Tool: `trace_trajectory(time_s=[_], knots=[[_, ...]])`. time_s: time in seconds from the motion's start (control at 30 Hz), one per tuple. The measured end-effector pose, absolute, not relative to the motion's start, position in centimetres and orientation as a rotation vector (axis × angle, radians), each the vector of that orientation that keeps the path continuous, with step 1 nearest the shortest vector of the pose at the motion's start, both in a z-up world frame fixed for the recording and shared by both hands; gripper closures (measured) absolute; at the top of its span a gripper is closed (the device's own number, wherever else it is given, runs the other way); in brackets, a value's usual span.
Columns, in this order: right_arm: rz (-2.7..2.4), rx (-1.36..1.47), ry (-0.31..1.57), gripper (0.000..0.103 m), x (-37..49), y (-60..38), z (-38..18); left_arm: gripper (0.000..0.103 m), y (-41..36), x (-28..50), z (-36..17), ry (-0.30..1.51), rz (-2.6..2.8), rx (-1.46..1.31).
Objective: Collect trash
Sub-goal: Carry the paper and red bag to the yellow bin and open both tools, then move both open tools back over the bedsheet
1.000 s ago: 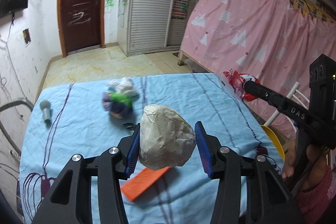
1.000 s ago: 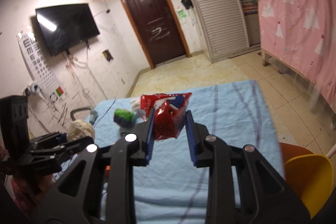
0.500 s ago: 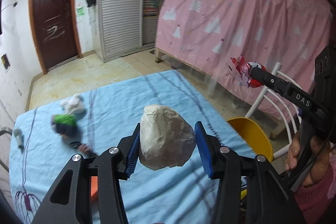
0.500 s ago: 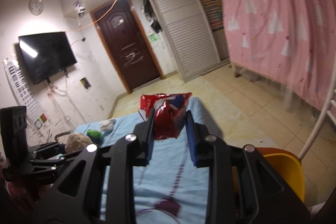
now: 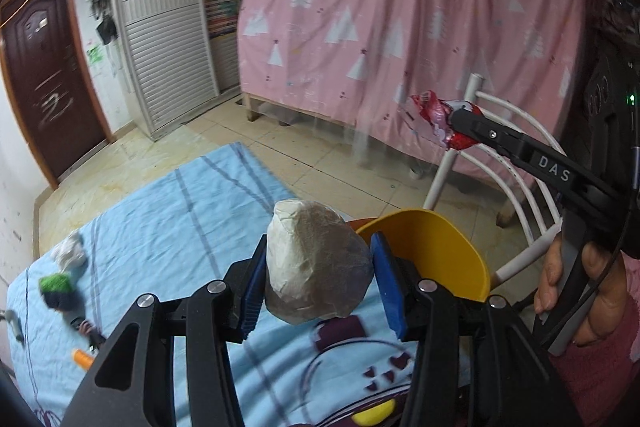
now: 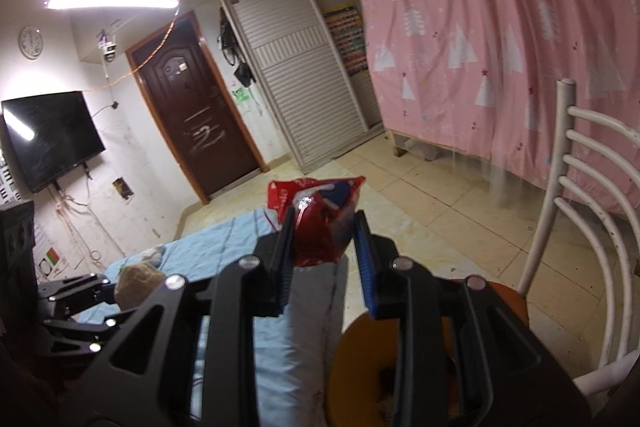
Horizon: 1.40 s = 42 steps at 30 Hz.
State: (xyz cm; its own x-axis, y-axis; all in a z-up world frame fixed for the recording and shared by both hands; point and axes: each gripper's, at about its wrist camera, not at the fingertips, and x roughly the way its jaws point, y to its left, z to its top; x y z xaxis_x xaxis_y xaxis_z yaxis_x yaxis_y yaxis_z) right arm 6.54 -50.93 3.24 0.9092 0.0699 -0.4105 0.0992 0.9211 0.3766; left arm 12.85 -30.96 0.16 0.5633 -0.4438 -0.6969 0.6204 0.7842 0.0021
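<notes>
1. A big table with a blue cloth (image 5: 168,211) is sitting in the room, and some bits are lying on it far over at the left end: a white crumpled thing (image 5: 70,255) and a green and dark lump (image 5: 58,291).
2. A yellow bin (image 5: 436,247) is sitting on an orange chair seat just past the right end of the table. I think this is where the trash is going.
3. The left gripper (image 5: 318,281) is squeezing a crumpled paper ball (image 5: 314,267) from both sides. The ball is standing taller than it is wide. The bin is just behind it and a little to the right.
4. The right gripper (image 6: 322,239) is pinching a red snack wrapper (image 6: 316,223), with its blue pads close together on it. The wrapper is sticking up out of the top.
5. In the right wrist view the bin's rim (image 6: 356,339) is right under that gripper, so I think the right hand is nearer the drop. Both pieces need to be over the opening before the pads let go.
</notes>
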Motion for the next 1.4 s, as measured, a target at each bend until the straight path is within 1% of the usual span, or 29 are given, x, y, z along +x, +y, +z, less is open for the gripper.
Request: trace_trajectory(time_s=[0.4, 0.5, 0.53, 0.57, 0.6, 0.67, 0.73, 0.9, 1.0, 1.4], knots=[[-0.125, 0.414, 0.428, 0.075, 4.7, -54.2, 1.9, 0.062, -38.5, 14.4, -2.5, 0.778, -0.704, 0.273], [-0.141, 0.430, 0.426, 0.068, 4.7, -54.8, 1.7, 0.062, -39.9, 14.9, -3.3, 0.790, -0.705, 0.263], [-0.145, 0.435, 0.425, 0.063, 4.7, -54.9, 1.7, 0.061, -40.2, 15.0, -3.4, 0.795, -0.705, 0.261], [-0.149, 0.437, 0.423, 0.057, 4.6, -55.1, 1.6, 0.060, -40.6, 15.2, -3.6, 0.804, -0.713, 0.254], [-0.153, 0.438, 0.419, 0.055, 4.5, -55.1, 1.6, 0.057, -40.8, 15.4, -3.7, 0.810, -0.717, 0.250], [-0.155, 0.444, 0.412, 0.054, 4.3, -55.3, 1.5, 0.038, -41.1, 15.6, -3.9, 0.813, -0.712, 0.243], [-0.152, 0.450, 0.408, 0.054, 4.4, -55.3, 1.5, 0.034, -41.0, 15.6, -3.9, 0.814, -0.711, 0.233], [-0.133, 0.468, 0.409, 0.053, 4.7, -55.3, 1.5, 0.034, -40.1, 15.8, -3.5, 0.816, -0.693, 0.213], [-0.112, 0.474, 0.412, 0.050, 5.1, -54.7, 1.6, 0.034, -38.8, 15.7, -3.1, 0.808, -0.672, 0.196], [0.018, 0.422, 0.459, 0.048, 8.1, -48.5, 2.5, 0.034, -30.0, 15.9, 0.0, 0.749, -0.551, 0.113]])
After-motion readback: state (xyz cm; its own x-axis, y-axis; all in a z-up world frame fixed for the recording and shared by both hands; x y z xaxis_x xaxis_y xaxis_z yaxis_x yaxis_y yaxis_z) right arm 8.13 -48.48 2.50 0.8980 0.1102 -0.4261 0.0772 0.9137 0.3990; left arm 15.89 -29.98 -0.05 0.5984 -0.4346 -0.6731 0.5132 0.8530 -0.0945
